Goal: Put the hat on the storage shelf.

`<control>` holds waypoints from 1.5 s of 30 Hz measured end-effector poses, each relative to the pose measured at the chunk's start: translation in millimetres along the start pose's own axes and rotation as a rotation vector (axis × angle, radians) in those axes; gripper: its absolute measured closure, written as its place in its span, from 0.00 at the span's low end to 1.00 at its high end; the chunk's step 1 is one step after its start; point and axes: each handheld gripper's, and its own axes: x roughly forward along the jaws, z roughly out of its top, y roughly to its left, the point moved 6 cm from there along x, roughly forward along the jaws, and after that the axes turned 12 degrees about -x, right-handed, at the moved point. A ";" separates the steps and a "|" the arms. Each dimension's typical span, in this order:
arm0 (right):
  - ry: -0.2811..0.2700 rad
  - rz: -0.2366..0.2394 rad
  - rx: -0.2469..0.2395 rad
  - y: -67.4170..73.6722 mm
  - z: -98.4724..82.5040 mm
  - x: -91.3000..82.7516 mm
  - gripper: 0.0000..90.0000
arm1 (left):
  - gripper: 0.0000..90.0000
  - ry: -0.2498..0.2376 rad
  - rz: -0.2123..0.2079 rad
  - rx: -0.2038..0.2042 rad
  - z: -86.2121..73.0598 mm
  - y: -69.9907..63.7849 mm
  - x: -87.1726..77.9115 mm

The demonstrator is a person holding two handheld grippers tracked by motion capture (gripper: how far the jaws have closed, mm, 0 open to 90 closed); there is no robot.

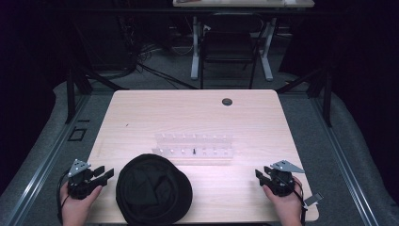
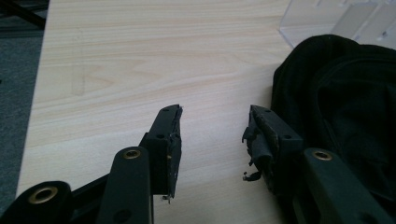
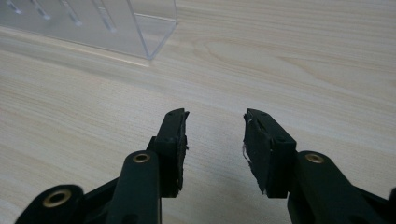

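Note:
A black cap (image 1: 154, 189) lies on the light wooden table (image 1: 141, 113) near the front edge, left of centre. Behind it stands a clear acrylic rack (image 1: 194, 147) with two stepped rows of slots and one small dark item in the front row. My left gripper (image 1: 107, 173) rests on the table just left of the cap, open and empty; in the left gripper view the cap (image 2: 345, 98) sits right beside its right jaw. At the front right my right gripper (image 1: 259, 175) is open and empty, with the rack's corner (image 3: 116, 28) ahead to its left.
A round cable hole (image 1: 227, 101) is set near the table's far edge. Behind the table stand a dark chair (image 1: 229, 47) and white desk legs (image 1: 195, 47). Grey carpet with black floor rails surrounds the table.

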 end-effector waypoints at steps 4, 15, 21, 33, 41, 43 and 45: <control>-0.006 -0.002 0.002 -0.7 0.2 -1.4 0.65 | 0.61 -0.014 -0.011 -0.027 2.1 0.2 -3.6; -0.008 0.006 0.002 1.2 0.5 -1.6 0.65 | 0.57 0.084 0.015 -0.070 7.7 -7.5 -4.8; -0.006 0.004 0.008 0.8 0.1 -2.4 0.64 | 0.61 0.142 0.008 -0.054 15.9 -6.6 -11.7; 0.000 0.016 0.008 2.1 -0.8 -1.2 0.63 | 0.61 0.315 0.018 -0.038 30.5 -11.8 -15.8; -0.001 0.021 0.015 2.1 -1.2 -0.8 0.63 | 0.62 0.427 0.031 -0.020 32.0 -21.4 -10.8; 0.000 0.024 0.015 2.1 -1.3 -0.6 0.63 | 0.62 0.446 0.038 -0.012 33.9 -22.4 -9.6; -0.003 0.023 0.017 2.2 -1.3 -0.3 0.63 | 0.62 0.452 0.040 -0.015 34.3 -23.2 -8.9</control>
